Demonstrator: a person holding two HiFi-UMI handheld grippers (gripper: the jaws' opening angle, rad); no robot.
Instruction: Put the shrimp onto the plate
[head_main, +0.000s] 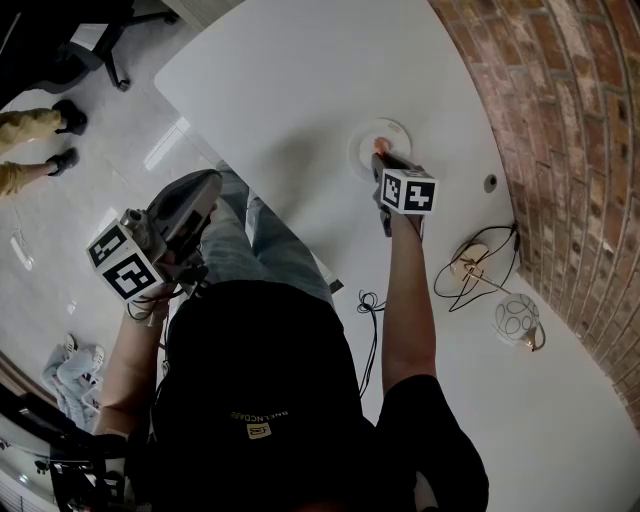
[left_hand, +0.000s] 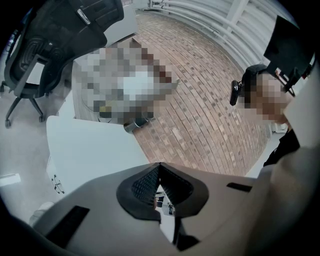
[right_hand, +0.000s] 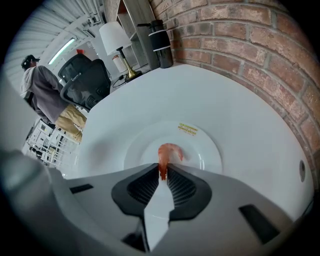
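L hand-held gripper (left_hand: 160, 168) held back off the tabletop (head_main: 300, 80), over lap; jaws together, nothing btwn. Idle for this step.

R hand-held gripper (right_hand: 163, 171) reached out over tabletop, jaws pinched on shrimp (right_hand: 169, 152) by its tail end. Body sticks out fwd, over middle of plate (right_hand: 210, 150). Can't tell if shrimp touches plate or hangs just above.

Step in hand: placement, near done by the look of it. Shrimp centred, well inside rim.

Next move calls for: lower till shrimp rests on plate, open jaws, back out straight w/o dragging it. Risk: tail sticks to pad and lifts off w/ gripper.
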